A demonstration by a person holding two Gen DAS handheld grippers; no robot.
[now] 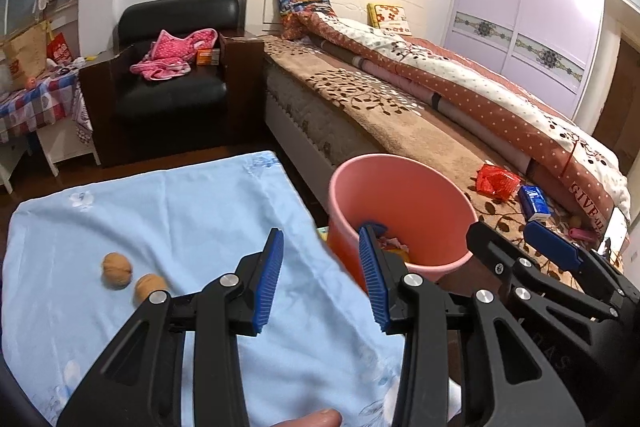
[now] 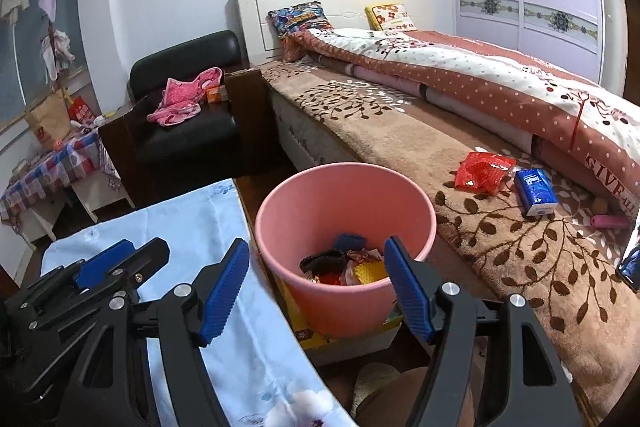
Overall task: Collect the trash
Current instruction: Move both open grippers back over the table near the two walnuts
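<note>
Both grippers hang empty, the right gripper [image 2: 318,277] spread wide over the pink bucket [image 2: 420,223], the left gripper [image 1: 320,277] spread beside it over the blue cloth [image 1: 168,211], likely just after a drop. Inside the bucket lies mixed trash [image 2: 344,267]. On the bed beyond the bucket wait a red wrapper [image 2: 482,173] and blue tissue pack [image 2: 536,191]; two walnuts [image 1: 132,277] rest on the cloth

Dim indoor light, fisheye bending (dark corners)
</note>
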